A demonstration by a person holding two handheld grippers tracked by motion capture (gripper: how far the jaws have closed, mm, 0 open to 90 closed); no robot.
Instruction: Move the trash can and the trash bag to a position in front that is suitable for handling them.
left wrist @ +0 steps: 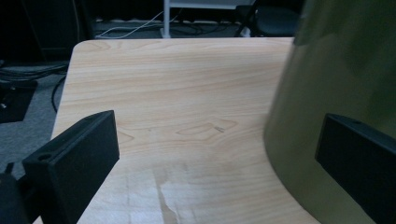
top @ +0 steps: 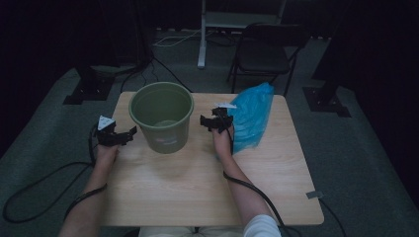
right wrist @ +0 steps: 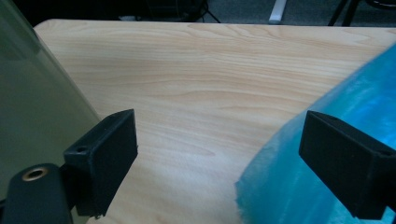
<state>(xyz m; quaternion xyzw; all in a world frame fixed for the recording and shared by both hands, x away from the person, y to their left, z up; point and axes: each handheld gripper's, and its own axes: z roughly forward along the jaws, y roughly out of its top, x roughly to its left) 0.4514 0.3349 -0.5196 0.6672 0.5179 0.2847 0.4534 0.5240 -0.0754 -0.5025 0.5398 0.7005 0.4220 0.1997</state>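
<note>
— Two grippers up, both w/ jaws spread wide, nothing held. Left gripper point(top: 132, 131) just beside green bucket point(top: 161, 117), left side of it; right gripper point(top: 203, 120) between bucket and blue plastic bag point(top: 250, 116).

— Step in hand, probably: picking up bag to line bucket. How to do well?

— Swing right gripper toward bag's near edge point(right wrist: 261, 186), already just beside one jaw in right gripper view. Pinch single loose fold near the opening, not the bunched middle; thin film, slips easily. Lift slow, let it hang open.

— And left?

— Brace bucket wall point(left wrist: 327, 93), or wait to grab opposite edge of bag mouth. Close on rim only if bucket starts sliding on table point(top: 197, 177).

— Bucket contents?

— Looks empty; pale bottom visible from high view, no liner yet. Standing upright, near table's far left part.

— Bag contents?

— Can't tell. Lying flat-ish, crumpled, on far right part of table, top reaching back edge. Seems empty, but inside hidden.
</note>
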